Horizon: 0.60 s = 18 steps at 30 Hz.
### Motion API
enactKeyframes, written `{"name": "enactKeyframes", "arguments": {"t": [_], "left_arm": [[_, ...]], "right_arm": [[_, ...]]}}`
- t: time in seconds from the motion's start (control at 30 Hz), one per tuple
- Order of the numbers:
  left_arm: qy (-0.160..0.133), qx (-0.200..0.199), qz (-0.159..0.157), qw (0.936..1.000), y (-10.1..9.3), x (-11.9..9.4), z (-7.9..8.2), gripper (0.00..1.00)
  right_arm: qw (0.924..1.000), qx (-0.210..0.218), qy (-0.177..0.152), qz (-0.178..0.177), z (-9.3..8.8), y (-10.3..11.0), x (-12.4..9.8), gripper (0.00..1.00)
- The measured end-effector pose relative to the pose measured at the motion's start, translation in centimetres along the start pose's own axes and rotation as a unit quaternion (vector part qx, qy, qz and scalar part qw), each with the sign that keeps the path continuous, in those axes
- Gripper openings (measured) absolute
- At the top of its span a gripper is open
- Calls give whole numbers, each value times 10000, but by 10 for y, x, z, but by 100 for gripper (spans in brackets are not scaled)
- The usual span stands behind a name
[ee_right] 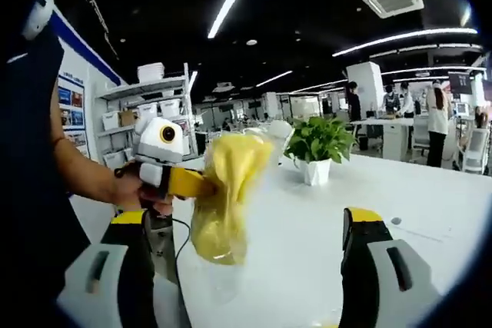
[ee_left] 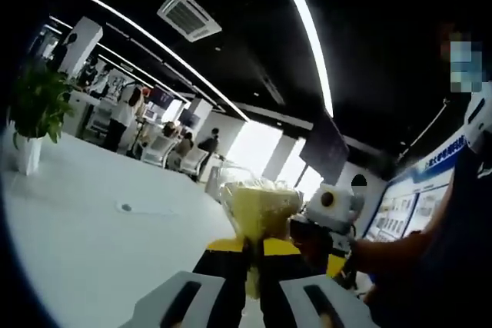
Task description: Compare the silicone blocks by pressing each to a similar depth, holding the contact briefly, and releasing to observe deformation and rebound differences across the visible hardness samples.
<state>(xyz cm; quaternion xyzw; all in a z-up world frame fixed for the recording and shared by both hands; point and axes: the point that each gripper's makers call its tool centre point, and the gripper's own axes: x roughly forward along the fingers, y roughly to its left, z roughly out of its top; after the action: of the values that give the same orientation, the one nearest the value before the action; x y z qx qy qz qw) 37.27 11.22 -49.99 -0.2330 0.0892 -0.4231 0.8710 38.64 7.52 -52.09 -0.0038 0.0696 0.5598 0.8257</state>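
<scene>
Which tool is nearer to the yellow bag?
Left. The left tool is shut on the yellow bag, holding it up. The right tool stands open, the bag hanging before it, untouched.

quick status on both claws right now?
Left claw: shut on the yellow bag.
Right claw: open, holding nothing.

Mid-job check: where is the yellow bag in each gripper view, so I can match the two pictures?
Left gripper view: the yellow bag sits at lower centre, pinched between the left gripper's own jaws.
Right gripper view: the bag hangs left of centre, held up by the left gripper coming in from the left.
Shared landmark: the potted plant on the white table.
</scene>
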Motion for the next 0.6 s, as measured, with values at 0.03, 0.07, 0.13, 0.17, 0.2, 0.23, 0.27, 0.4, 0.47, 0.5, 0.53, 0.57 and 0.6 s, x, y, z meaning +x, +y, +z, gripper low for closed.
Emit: {"name": "enactKeyframes", "arguments": {"t": [0.03, 0.07, 0.13, 0.17, 0.2, 0.23, 0.27, 0.4, 0.47, 0.5, 0.53, 0.57, 0.6], "left_arm": [[90, -42, 44, 9999, 4, 1, -1, 3], [136, -22, 96, 9999, 8, 2, -1, 3], [183, -90, 152, 9997, 13, 2, -1, 3], [233, -228, 210, 9992, 17, 2, -3, 3], [254, -289, 252, 9989, 19, 3, -3, 3], [316, -397, 289, 9983, 22, 3, -6, 3], [404, -510, 336, 9973, 23, 3, -10, 3], [844, -844, 628, 9909, 46, 3, -34, 3], [965, -942, 748, 9880, 55, 2, -43, 3], [1108, -1087, 770, 9849, 60, 0, -51, 3], [1182, -1138, 826, 9830, 64, -1, -56, 3], [1169, -1081, 837, 9837, 67, -1, -58, 3], [1262, -1180, 859, 9812, 72, -2, -64, 3]], "right_arm": [[9999, -82, 43, -112, -2, -4, -6, 97], [9999, -29, 58, -144, -4, -6, -10, 97], [9984, -130, 90, -536, -7, -21, -22, 97], [9978, -141, 8, -654, -5, -26, -28, 97], [9973, -65, -43, -724, -6, -29, -33, 97], [9960, 48, -99, -884, -6, -37, -42, 97], [9950, 71, -127, -989, -8, -42, -49, 97], [9891, 265, -251, -1429, -24, -61, -88, 97], [9840, 367, -88, -1740, -43, -71, -112, 97], [9825, 384, -4, -1822, -50, -74, -122, 97], [9808, 368, 9, -1913, -56, -76, -134, 97], [9792, 404, 13, -1989, -59, -77, -143, 97], [9772, 442, 27, -2079, -63, -80, -151, 97]]}}
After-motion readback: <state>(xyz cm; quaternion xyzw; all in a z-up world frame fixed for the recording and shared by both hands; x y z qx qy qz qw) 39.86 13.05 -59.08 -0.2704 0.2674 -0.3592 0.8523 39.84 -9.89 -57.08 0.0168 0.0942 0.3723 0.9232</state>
